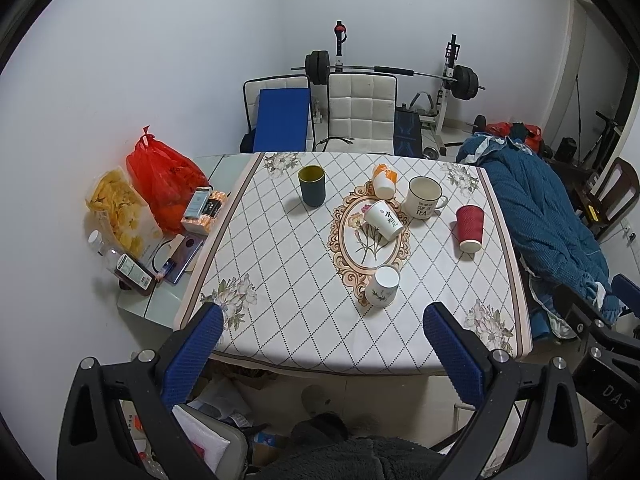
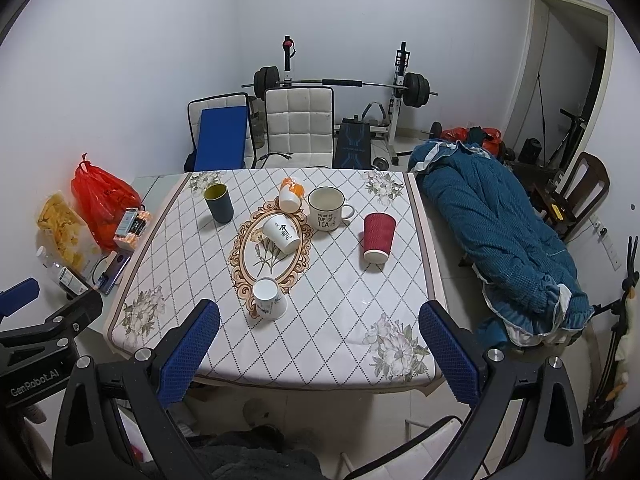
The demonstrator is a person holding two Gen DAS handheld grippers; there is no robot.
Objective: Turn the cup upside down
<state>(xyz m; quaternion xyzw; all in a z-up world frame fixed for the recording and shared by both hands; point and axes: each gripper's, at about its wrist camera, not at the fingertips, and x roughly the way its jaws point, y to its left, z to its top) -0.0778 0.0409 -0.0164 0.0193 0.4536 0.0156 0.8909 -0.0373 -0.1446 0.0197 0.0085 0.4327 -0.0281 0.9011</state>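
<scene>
Left wrist: quilted tablecloth (image 1: 304,280), barbell rack (image 1: 400,72) behind.

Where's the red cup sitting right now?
The red cup stands upside down on the table's right side, just right of the tea mug.

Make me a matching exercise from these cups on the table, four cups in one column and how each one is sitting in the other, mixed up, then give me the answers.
Cups:
1. red ribbed cup
2. dark green cup
3. tea mug
4. white cup nearest the grippers

States:
A. upright, mouth up, has a handle and printed words
B. rests with its base up, at the near tip of the oval flower print
C. upright, mouth up, no handle, yellowish inside
D. base up, mouth toward the table, at the right side of the tablecloth

Pairs: 1-D, 2-C, 3-A, 4-B
</scene>
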